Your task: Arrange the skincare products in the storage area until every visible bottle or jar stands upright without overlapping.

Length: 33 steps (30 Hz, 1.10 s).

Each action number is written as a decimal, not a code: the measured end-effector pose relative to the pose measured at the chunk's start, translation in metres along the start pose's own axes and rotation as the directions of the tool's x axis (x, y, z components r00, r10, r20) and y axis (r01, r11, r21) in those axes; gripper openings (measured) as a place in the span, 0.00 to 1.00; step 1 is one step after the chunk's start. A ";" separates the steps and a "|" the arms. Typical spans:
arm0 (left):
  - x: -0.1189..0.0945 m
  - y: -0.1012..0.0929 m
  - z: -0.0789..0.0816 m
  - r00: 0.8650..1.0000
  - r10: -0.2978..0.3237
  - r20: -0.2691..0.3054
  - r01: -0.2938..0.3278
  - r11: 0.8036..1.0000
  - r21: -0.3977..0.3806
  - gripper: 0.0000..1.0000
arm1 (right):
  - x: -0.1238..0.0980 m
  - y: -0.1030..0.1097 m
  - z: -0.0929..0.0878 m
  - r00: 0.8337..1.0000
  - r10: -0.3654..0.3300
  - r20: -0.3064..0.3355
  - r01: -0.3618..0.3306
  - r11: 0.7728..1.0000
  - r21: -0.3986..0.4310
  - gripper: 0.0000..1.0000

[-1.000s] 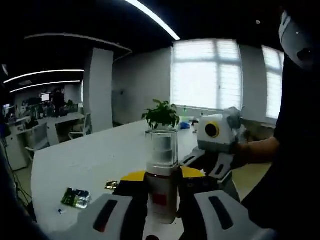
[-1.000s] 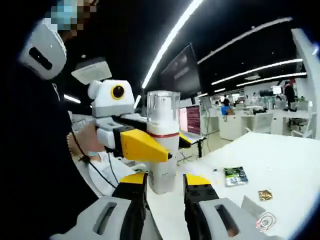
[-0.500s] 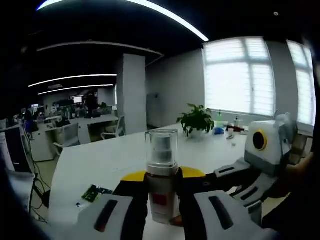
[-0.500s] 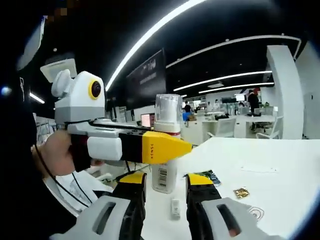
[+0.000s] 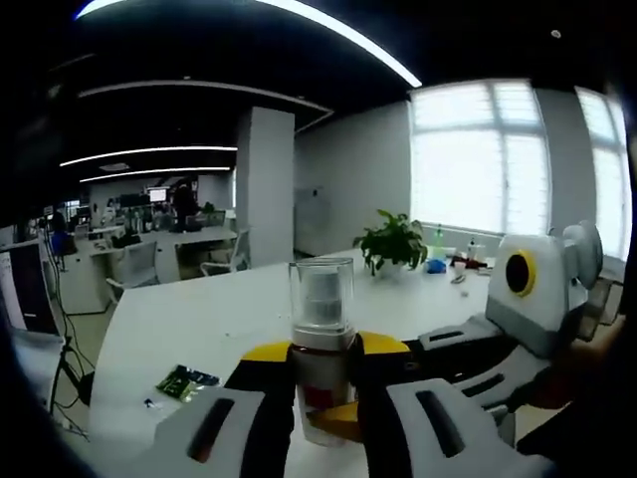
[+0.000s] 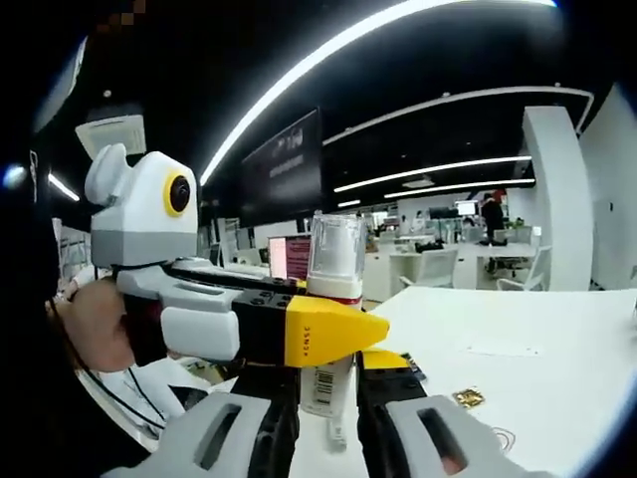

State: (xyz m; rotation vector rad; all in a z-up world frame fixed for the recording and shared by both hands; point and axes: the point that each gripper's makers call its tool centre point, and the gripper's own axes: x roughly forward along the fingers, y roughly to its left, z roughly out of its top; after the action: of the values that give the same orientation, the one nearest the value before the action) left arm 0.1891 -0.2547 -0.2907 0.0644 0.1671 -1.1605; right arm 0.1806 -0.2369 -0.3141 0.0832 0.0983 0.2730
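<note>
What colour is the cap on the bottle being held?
Clear, see-through plastic on the bottle, best in the left gripper view.

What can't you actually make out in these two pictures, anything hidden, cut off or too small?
- Bottle base: hidden in the left gripper view by the left gripper.
- Bottle label print: too small to read in the right gripper view; the left gripper's yellow jaw crosses the bottle there.
- Green packet on the table: too small and blurred to identify in the left gripper view.
- Right gripper: whether its jaws touch the bottle is unclear.
</note>
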 end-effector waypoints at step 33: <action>-0.038 -0.068 0.001 0.807 -0.590 -0.005 0.590 0.807 -0.039 0.19 | -0.051 0.037 0.007 0.806 0.591 0.002 -0.591 0.805 0.054 0.10</action>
State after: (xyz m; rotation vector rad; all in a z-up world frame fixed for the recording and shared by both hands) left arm 0.1123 -0.2472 -0.2809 -0.0132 0.2328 -1.7858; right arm 0.1232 -0.2158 -0.2991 0.1641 0.0917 0.9032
